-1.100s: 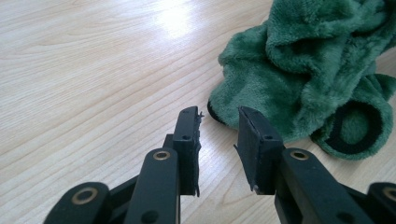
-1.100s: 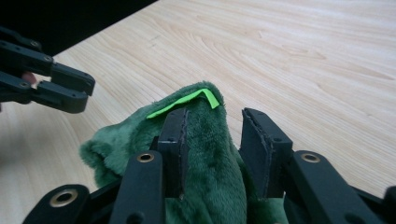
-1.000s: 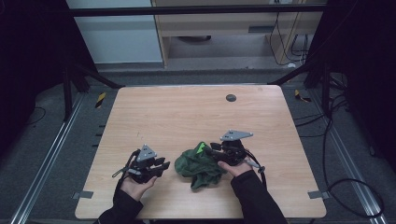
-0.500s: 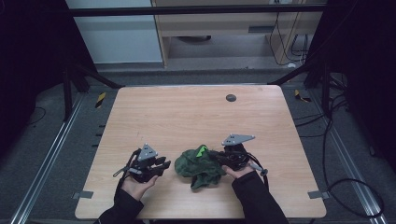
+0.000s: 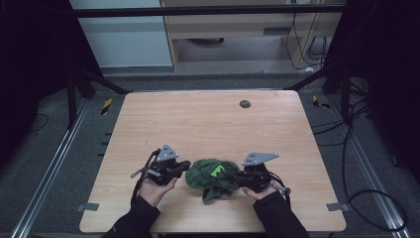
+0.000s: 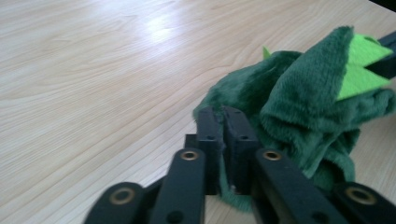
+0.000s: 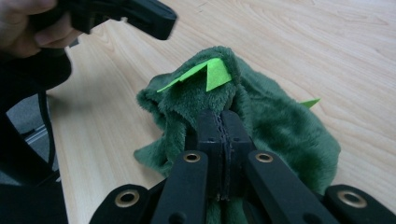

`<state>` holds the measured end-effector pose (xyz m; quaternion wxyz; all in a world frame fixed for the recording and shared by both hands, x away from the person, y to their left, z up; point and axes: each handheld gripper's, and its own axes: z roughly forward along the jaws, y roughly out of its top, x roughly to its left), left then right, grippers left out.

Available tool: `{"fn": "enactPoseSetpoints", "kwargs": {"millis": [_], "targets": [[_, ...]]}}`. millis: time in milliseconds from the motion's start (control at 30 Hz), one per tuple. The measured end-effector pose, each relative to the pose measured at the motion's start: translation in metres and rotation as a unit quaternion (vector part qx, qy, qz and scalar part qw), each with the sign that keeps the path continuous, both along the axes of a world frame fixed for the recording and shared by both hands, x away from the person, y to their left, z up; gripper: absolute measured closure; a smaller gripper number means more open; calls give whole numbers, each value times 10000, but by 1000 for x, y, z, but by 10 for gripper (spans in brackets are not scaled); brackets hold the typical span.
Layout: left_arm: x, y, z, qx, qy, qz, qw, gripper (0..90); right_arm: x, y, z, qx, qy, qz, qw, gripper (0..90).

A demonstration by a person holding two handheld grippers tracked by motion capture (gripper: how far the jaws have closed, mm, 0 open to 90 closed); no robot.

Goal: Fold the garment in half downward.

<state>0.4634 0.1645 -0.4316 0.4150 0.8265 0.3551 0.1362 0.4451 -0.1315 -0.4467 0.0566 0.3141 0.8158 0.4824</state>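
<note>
Green plush cloth [image 5: 210, 174] on wooden table [image 5: 208, 124], left gripper [image 6: 223, 135] and right gripper [image 7: 223, 128] pinching it

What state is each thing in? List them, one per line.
Green plush cloth with lime felt spikes: crumpled on the wooden table, pinched from both sides.
Left gripper: shut on the cloth's edge.
Right gripper: shut on the cloth.
Small dark round disc: lying flat, untouched.

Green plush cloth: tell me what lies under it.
The green plush cloth sits bunched on the wooden table; bare wood shows all around it. Its folds cover whatever is beneath. The left hand-held gripper and right hand-held gripper pinch its edges.
</note>
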Motion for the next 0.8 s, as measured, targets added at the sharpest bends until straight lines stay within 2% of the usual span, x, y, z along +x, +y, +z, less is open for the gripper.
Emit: {"fn": "enactPoseSetpoints", "kwargs": {"millis": [33,200,367,500,800], "targets": [[3,-8,-2,16,49,-86,9999,897,-2,0,0,-8,24,9,10000,887],[12,-26,-7,25,144,-300,9994,899,-4,-1,-3,-23,35,51,10000,886],[15,-36,-9,-29,274,-534,9982,898,-6,0,-4,-37,64,82,9999,886],[8,-37,-9,14,354,-702,9969,898,-9,-1,-6,-95,76,84,9999,882],[-19,-28,-15,172,436,-1027,9936,898,-15,-6,-9,-90,90,7,9999,862]]}}
